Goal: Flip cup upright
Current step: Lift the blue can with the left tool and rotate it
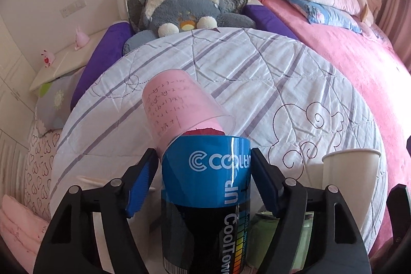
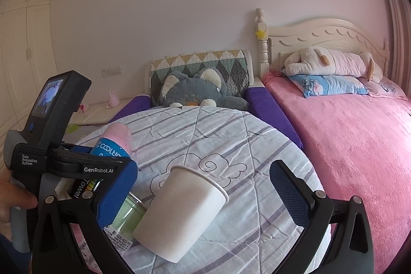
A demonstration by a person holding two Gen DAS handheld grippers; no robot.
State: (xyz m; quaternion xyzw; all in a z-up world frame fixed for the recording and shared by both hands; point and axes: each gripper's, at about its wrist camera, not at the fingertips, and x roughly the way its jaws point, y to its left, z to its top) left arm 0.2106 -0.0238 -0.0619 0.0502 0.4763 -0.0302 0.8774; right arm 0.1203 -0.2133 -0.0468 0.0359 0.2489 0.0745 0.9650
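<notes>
A white paper cup (image 2: 185, 209) stands mouth up between the wide-open fingers of my right gripper (image 2: 205, 197), touching neither pad; it also shows at the right of the left wrist view (image 1: 346, 181). My left gripper (image 1: 203, 184) has a blue and black Cooltime canister (image 1: 205, 197) between its blue pads, which sit at the canister's sides. A clear plastic cup with a pink paper lining (image 1: 179, 104) sits tilted, mouth down, over the canister's top. In the right wrist view the left gripper (image 2: 77, 166) holds the canister (image 2: 108, 148) with the pink cup (image 2: 119, 134) on top.
A striped white quilt (image 1: 244, 84) covers the bed ahead, with a grey plush toy (image 1: 185, 9) at its head. A pink bed (image 2: 346, 140) lies to the right. A green glass jar (image 2: 128, 215) and papers sit near my grippers. A nightstand (image 1: 64, 60) stands left.
</notes>
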